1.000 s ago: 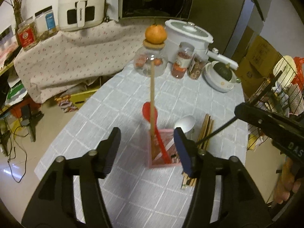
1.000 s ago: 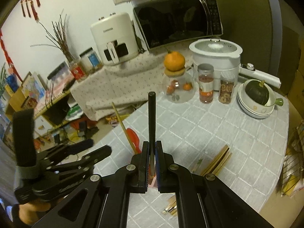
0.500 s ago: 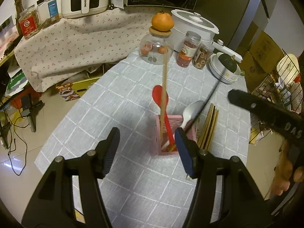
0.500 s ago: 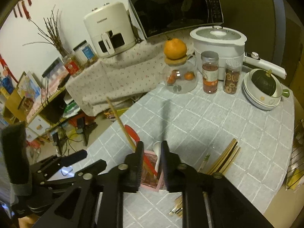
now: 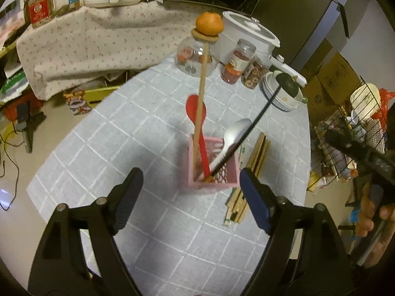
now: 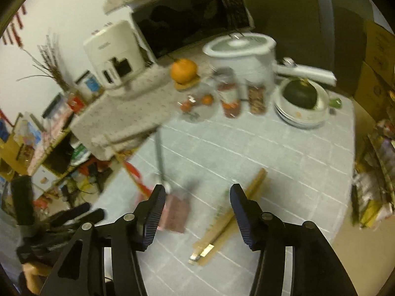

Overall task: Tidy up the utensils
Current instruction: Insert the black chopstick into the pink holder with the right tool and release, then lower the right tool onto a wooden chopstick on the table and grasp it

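A pink utensil holder (image 5: pixel 214 172) stands on the grey checked tablecloth (image 5: pixel 148 138). In it lean a long wooden stick (image 5: pixel 201 103), a red spoon (image 5: pixel 197 113), a silver spoon (image 5: pixel 232 135) and a thin black utensil (image 5: pixel 249 128). Just in front of the holder my left gripper (image 5: pixel 191 192) is opening, and nothing is between its fingers. Packets of wooden chopsticks (image 6: pixel 229 214) lie on the cloth right of the holder (image 6: pixel 175 212). Above them my right gripper (image 6: pixel 197 199) is opening too, empty; its view is blurred.
At the table's far end stand a glass jar with an orange on top (image 5: pixel 197 49), two spice jars (image 5: pixel 238 61), a white pot (image 5: pixel 246 37) and stacked bowls with a dark squash (image 5: pixel 284 91). A wire rack (image 5: pixel 350 123) stands to the right.
My right gripper let go of the black utensil, which now leans in the pink holder, opened and shifted right over the chopsticks. The left gripper's jaws widened.
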A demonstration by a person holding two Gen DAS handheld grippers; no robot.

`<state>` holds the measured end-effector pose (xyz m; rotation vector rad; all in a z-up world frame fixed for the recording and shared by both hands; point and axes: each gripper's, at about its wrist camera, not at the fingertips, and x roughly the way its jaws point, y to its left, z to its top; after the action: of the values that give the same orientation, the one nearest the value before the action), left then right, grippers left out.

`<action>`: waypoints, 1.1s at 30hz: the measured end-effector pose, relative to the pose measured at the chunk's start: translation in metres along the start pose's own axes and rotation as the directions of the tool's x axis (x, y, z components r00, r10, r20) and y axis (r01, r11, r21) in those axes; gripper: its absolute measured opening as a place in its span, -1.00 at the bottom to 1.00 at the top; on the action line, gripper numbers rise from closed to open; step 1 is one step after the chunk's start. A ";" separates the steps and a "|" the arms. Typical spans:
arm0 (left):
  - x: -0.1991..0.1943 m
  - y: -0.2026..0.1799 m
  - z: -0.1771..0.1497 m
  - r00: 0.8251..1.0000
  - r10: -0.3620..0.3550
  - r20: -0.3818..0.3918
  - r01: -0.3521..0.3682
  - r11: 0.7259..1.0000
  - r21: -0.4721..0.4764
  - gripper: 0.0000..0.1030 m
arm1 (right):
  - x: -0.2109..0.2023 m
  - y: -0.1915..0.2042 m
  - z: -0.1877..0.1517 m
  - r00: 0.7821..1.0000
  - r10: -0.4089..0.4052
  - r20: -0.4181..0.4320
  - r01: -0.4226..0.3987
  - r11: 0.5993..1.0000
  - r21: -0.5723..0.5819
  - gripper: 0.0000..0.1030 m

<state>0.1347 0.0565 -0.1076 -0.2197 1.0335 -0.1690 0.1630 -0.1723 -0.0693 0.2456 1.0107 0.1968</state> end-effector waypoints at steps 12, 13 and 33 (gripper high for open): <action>0.025 0.000 -0.025 0.992 -0.018 -0.124 0.023 0.999 0.038 0.59 | 0.091 -0.058 -0.029 0.959 -0.133 -0.250 0.147 0.988 0.042 0.08; 0.027 0.001 -0.025 0.991 -0.022 -0.130 0.026 0.999 0.030 0.59 | 0.103 -0.063 -0.031 0.951 -0.144 -0.272 0.162 0.986 0.046 0.08; 0.026 0.002 -0.018 0.993 -0.046 -0.113 0.045 0.999 -0.013 0.59 | 0.169 -0.090 -0.028 0.918 -0.180 -0.354 0.248 0.956 0.158 -0.43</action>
<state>0.1324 0.0504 -0.1380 -0.2452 1.1426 -0.2195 0.2309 -0.2089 -0.2472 0.2871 1.3923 -0.0696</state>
